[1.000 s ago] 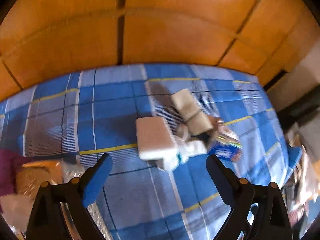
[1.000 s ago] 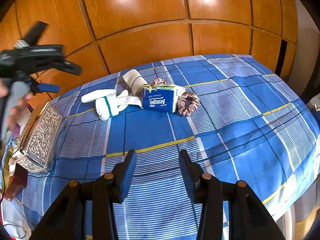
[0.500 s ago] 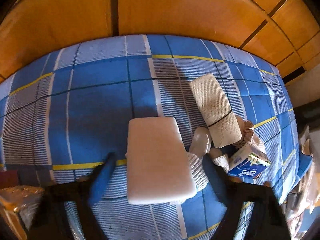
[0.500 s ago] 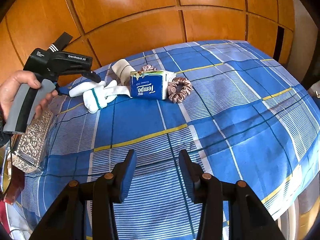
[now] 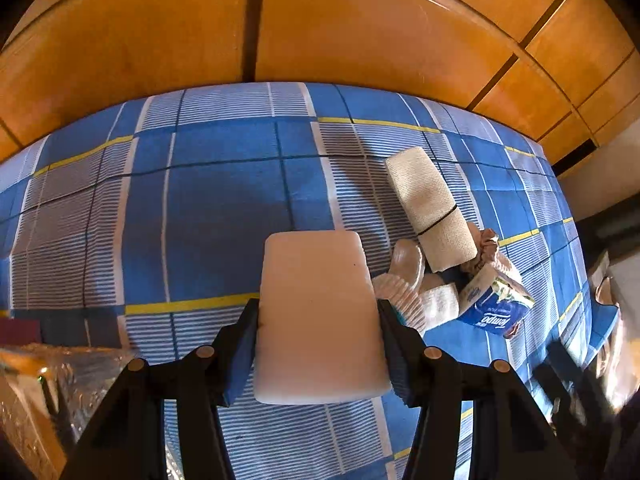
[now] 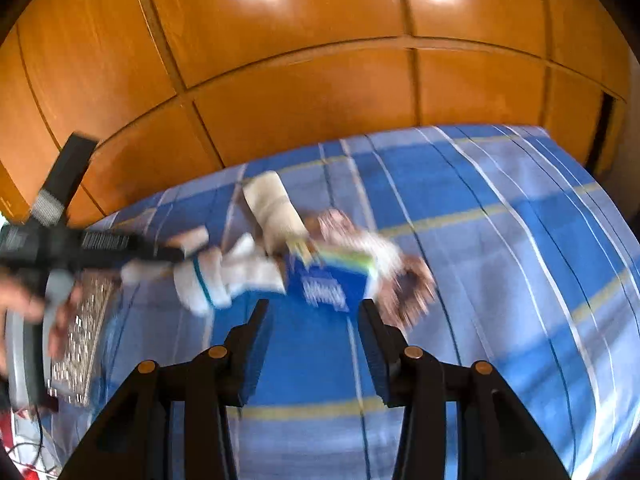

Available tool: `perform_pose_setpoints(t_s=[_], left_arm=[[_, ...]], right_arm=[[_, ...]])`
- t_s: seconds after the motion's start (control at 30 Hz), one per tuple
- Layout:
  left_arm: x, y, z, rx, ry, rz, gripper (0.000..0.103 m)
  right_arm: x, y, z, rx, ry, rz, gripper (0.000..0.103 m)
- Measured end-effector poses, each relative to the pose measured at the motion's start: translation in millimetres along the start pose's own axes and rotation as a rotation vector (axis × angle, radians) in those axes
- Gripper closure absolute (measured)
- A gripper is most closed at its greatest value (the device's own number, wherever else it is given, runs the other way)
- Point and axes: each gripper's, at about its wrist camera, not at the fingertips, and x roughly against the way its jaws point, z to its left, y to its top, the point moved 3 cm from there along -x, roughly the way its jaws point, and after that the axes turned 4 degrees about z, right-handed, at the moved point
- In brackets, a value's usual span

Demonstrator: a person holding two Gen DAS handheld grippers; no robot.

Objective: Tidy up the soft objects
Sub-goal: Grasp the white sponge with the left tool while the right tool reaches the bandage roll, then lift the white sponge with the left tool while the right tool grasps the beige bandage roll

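The left gripper point(image 5: 318, 316) pinches a white sponge point(image 5: 319, 316) at bottom centre of its view, both pads pressed against the sponge's sides, over the blue checked sheet point(image 5: 224, 200). Right of the sponge lie a sock point(image 5: 404, 292), a bandage roll point(image 5: 432, 208) and a tissue pack point(image 5: 494, 304), clustered and touching. The right gripper point(image 6: 314, 320) is spread and holds nothing; its view is blurred, with the tissue pack point(image 6: 330, 286) just beyond its tips and a scrunchie point(image 6: 412, 284) to the right.
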Motion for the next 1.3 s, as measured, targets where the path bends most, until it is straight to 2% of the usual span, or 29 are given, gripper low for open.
perform_pose_setpoints(t_s=[0.1, 0.23, 0.43, 0.5, 0.53, 0.6, 0.67, 0.7, 0.8, 1.0, 1.03, 1.07, 1.1, 1.17, 1.3], left_arm=[[-0.1, -3.4, 3.3, 0.016, -0.007, 0.001, 0.046], [7.8, -5.6, 6.1, 0.022, -0.017, -0.015, 0.046], [24.8, -2.5, 10.8, 0.035, -0.029, -0.058, 0.046], [29.3, -0.6, 10.9, 0.033, -0.027, -0.070, 0.046], [30.8, 0.0, 11.3, 0.032, -0.028, -0.073, 0.046], [33.2, 1.1, 11.9, 0.034, -0.033, -0.076, 0.046], [35.3, 1.7, 13.0, 0.039, -0.038, -0.081, 0.046], [36.3, 1.7, 13.1, 0.041, -0.042, -0.081, 0.046], [39.5, 1.5, 11.4, 0.033, -0.042, -0.088, 0.046], [47.2, -0.4, 9.3, 0.032, -0.054, -0.103, 0.046], [49.0, -1.3, 9.0, 0.026, -0.050, -0.107, 0.046], [50.7, -2.6, 9.5, 0.027, -0.053, -0.109, 0.046], [52.3, -3.8, 10.2, 0.027, -0.056, -0.111, 0.046], [55.1, -5.0, 11.8, 0.024, -0.055, -0.115, 0.046], [59.2, -4.7, 13.4, 0.007, -0.047, -0.126, 0.046]], right_arm=[[-23.7, 27.5, 13.2, 0.027, 0.031, 0.022, 0.059], [-65.2, 59.9, 34.0, 0.093, 0.030, 0.077, 0.059], [-120.9, 78.7, 51.6, 0.178, -0.042, 0.175, 0.058], [-130.9, 78.6, 55.3, 0.186, -0.023, 0.207, 0.067], [-135.7, 77.1, 58.0, 0.201, -0.042, 0.221, 0.067], [-135.9, 76.0, 62.5, 0.227, -0.062, 0.218, 0.071], [-127.3, 78.6, 63.6, 0.224, -0.083, 0.187, 0.085], [-122.6, 80.9, 62.2, 0.212, -0.074, 0.169, 0.097], [-100.2, 81.4, 61.7, 0.205, -0.069, 0.128, 0.098], [-83.5, 69.4, 57.9, 0.225, -0.043, 0.160, 0.098], [-84.9, 69.7, 55.7, 0.217, -0.023, 0.172, 0.098], [-84.6, 70.6, 51.8, 0.201, -0.013, 0.173, 0.091], [-85.0, 72.3, 48.0, 0.184, -0.016, 0.177, 0.072], [-89.2, 76.7, 42.2, 0.133, 0.001, 0.194, 0.057], [-112.0, 87.9, 44.0, 0.100, 0.017, 0.235, 0.053]])
